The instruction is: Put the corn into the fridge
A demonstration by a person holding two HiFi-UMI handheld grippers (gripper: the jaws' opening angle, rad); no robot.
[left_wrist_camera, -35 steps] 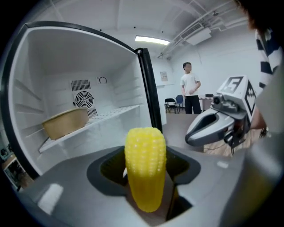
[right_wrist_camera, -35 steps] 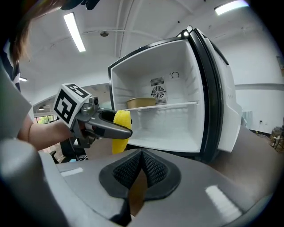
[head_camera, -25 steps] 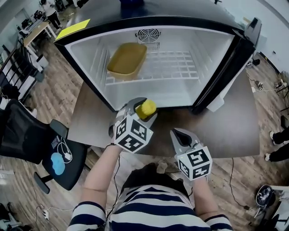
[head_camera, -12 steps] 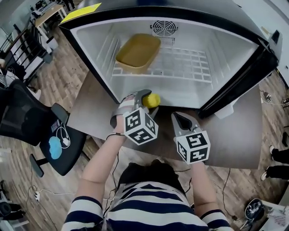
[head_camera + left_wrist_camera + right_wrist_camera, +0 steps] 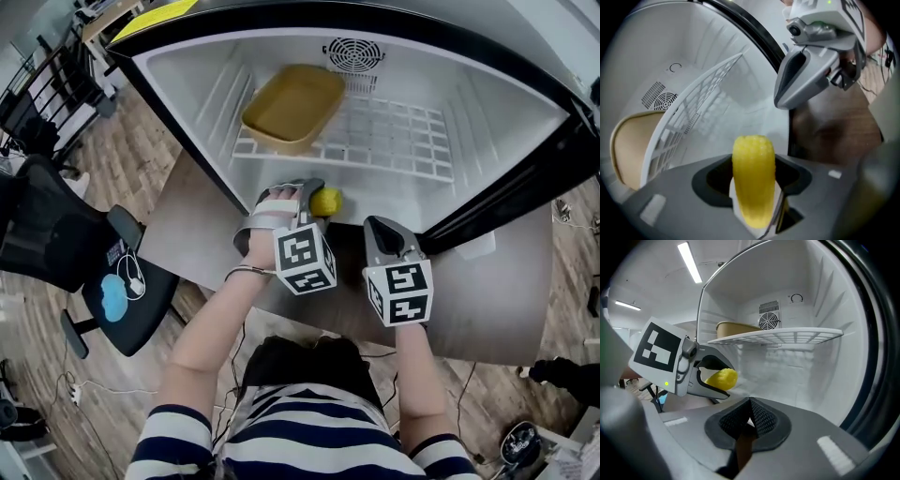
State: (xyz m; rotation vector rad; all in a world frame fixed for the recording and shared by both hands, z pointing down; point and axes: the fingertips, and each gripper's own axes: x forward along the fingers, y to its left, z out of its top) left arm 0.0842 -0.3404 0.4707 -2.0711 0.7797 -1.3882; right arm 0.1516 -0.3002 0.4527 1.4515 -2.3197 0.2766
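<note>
Left gripper: jaws pinching the corn, a bright yellow, pebbled cob piece with a rounded tip, at the near edge of the open fridge. The corn's base is hidden between the jaws. Right gripper: jaws pressed together, empty.

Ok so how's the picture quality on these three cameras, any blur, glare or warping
Head view: evenly lit and sharp, though the wide lens bows the fridge edges. Left gripper view: heavy fisheye with black corners; the corn, so close, looks slightly soft. Right gripper view: same fisheye, a ceiling light burns out white, and the nearby jaws are blurred.
</note>
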